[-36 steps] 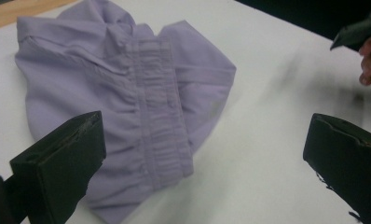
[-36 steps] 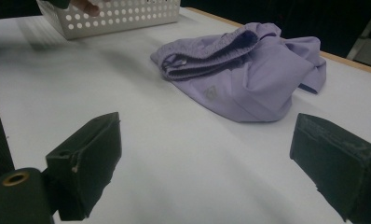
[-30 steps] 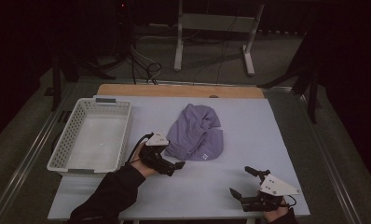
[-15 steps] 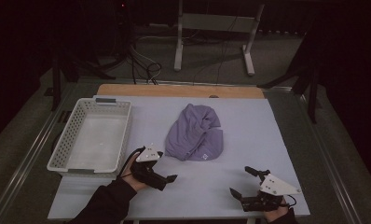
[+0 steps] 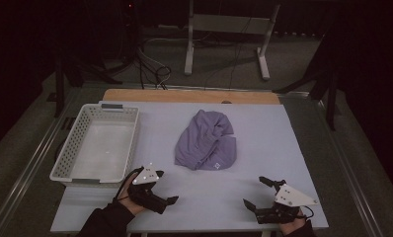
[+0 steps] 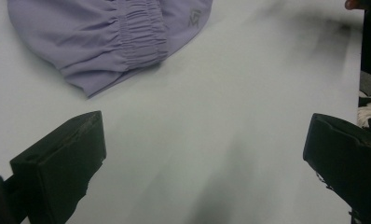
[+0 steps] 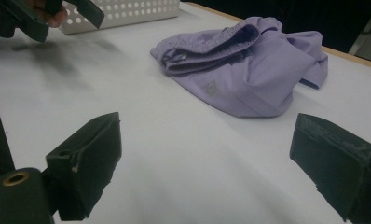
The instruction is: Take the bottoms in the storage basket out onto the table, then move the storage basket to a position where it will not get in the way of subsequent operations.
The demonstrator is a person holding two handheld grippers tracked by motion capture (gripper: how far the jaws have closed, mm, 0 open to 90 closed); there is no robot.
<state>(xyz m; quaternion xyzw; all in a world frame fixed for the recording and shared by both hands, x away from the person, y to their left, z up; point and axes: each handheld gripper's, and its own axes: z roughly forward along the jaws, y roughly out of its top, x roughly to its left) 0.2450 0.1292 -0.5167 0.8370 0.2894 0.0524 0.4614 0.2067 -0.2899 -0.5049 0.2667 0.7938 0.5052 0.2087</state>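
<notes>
Lilac shorts [image 5: 207,142] lay bunched mid-desk [image 5: 278,143], touched by neither tool. Left tongs [image 5: 162,203] and right tongs [image 5: 256,193] both stood spread and empty near the front edge. With the white basket [image 5: 68,153] bare, I judged nothing was done yet.

Dim lab (metal stand [image 5: 227,37], cables [image 5: 152,69])

A soft purple cloth [image 5: 207,140] lies crumpled in a heap on the table, flat and still, well ahead of both grippers' wide-apart fingers, touching neither.
</notes>
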